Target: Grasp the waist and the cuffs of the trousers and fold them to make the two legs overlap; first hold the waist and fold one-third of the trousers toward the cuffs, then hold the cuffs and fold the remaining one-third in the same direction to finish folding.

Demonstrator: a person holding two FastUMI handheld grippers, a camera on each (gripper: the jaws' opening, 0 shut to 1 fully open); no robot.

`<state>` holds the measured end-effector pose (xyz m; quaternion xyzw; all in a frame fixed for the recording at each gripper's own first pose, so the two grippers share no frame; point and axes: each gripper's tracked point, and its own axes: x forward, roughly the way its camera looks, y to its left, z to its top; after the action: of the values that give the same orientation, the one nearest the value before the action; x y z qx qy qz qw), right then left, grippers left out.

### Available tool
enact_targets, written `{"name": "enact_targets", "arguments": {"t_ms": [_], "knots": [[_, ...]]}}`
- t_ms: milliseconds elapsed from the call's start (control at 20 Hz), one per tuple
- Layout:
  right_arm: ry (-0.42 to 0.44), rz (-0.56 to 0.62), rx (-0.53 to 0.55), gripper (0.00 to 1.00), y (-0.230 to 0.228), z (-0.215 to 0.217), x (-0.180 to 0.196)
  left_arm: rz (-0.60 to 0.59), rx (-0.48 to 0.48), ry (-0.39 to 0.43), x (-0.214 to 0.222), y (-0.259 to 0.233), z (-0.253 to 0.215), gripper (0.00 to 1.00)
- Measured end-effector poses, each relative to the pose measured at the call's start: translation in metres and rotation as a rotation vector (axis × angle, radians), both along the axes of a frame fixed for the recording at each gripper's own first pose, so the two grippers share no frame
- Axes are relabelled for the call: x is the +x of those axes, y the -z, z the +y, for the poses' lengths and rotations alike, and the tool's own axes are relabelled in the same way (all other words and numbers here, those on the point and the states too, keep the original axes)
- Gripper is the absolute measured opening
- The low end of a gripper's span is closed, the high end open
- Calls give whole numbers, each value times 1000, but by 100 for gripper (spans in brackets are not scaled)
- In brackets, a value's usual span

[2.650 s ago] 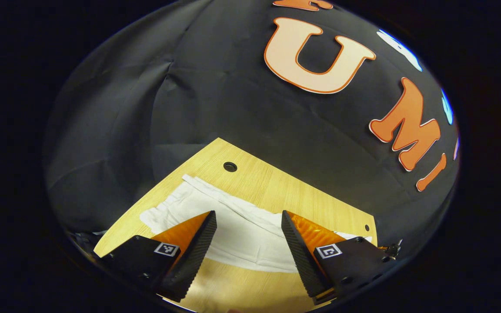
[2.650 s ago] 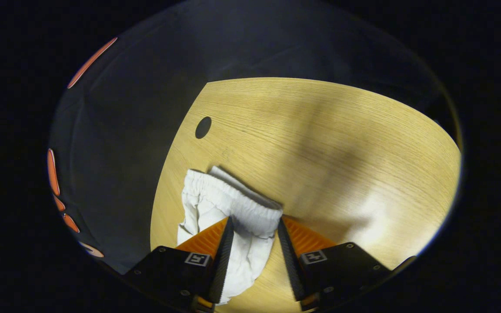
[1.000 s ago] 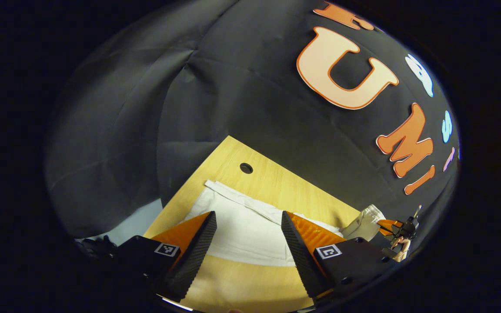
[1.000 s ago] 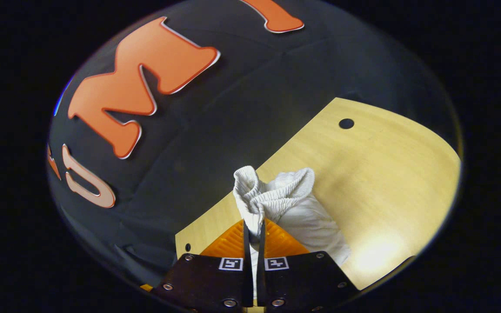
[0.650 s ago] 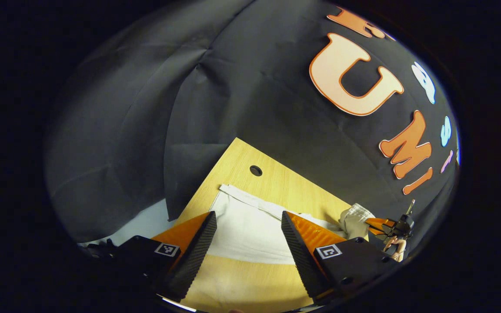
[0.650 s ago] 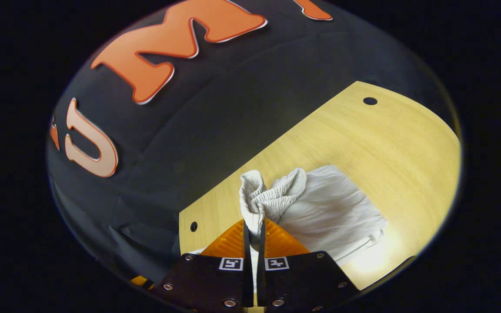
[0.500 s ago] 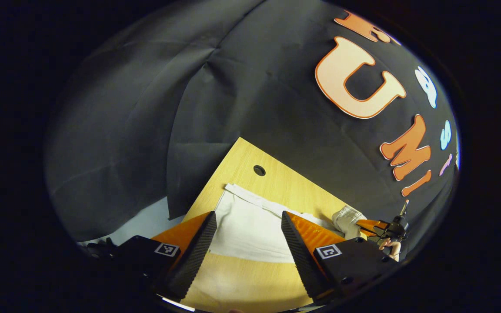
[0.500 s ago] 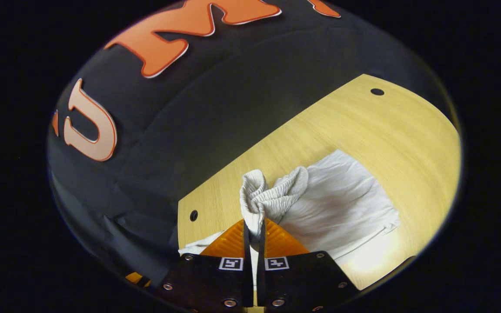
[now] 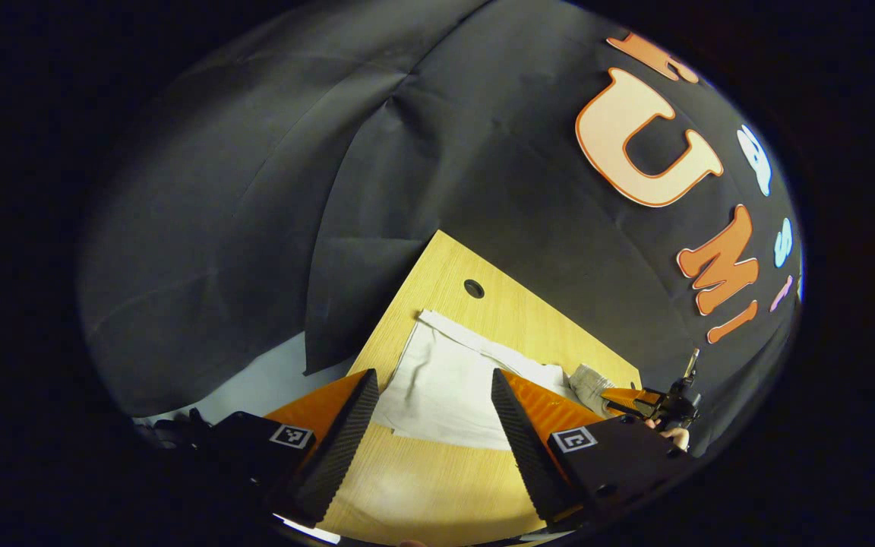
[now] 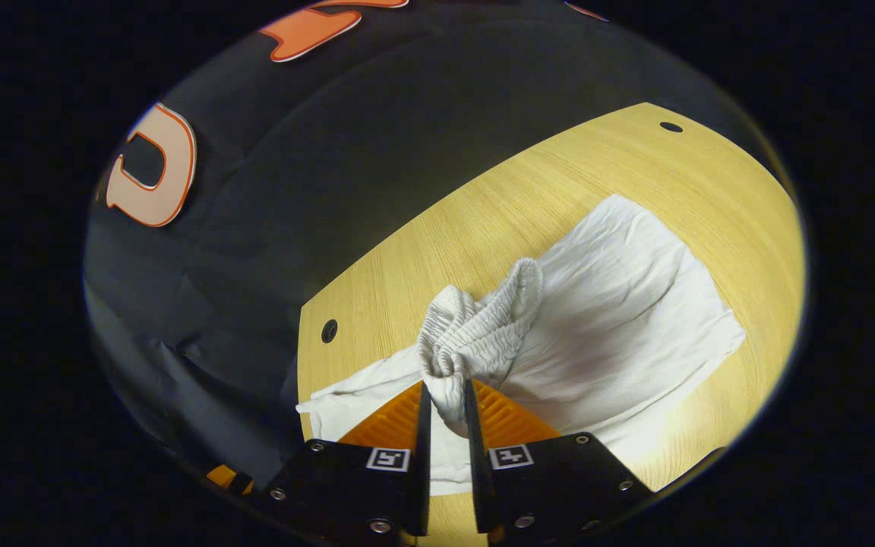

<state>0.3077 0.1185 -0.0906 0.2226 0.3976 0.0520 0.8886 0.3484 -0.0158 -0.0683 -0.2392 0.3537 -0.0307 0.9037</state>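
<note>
In the right gripper view, the right gripper [image 10: 445, 395] has its two fingers drawn close together with the gathered elastic waist [image 10: 475, 334] of the white trousers [image 10: 620, 304] pinched between them. The waist bunches up in a ruffled knot just ahead of the fingertips, lifted off the wooden bench [image 10: 498, 205]. From that knot the rest of the trousers spreads away to the right and forward, lying flat on the bench, and a further strip of cloth runs off to the left below the fingers.

In the left gripper view, the left gripper [image 9: 435, 380] hangs above the bench [image 9: 453, 486] with its fingers spread wide and nothing between them. The trousers [image 9: 445, 372] lie flat on the bench ahead of it, seen through the gap between the fingers. At the far right end of the cloth, the raised waist [image 9: 588, 377] meets the other gripper [image 9: 635, 396], with a hand [image 9: 677, 434] behind it.
</note>
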Motion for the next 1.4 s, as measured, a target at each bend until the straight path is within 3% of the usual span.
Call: {"name": "enact_targets", "arguments": {"t_ms": [50, 150, 250, 300, 600, 1050, 1400], "knots": [[-18, 9, 8, 30, -1, 0, -2, 6, -4, -2, 0, 0, -1, 100], [-41, 26, 4, 63, -1, -4, -5, 10, -13, -10, 0, 1, -1, 99], [-38, 26, -16, 83, 4, -12, -10, 21, -30, -23, -1, 5, -4, 99], [-35, 30, -17, 99, 1, -14, -11, 32, -50, -29, -3, 8, -7, 98], [-35, 45, 1, 98, 11, -4, -20, 157, -187, -87, -13, 55, -19, 99], [14, 57, -52, 99, 14, -49, -25, 303, -439, -144, -7, 102, -63, 99], [62, 56, -62, 98, 8, -80, -27, 405, -541, -226, -4, 143, -62, 99]]}}
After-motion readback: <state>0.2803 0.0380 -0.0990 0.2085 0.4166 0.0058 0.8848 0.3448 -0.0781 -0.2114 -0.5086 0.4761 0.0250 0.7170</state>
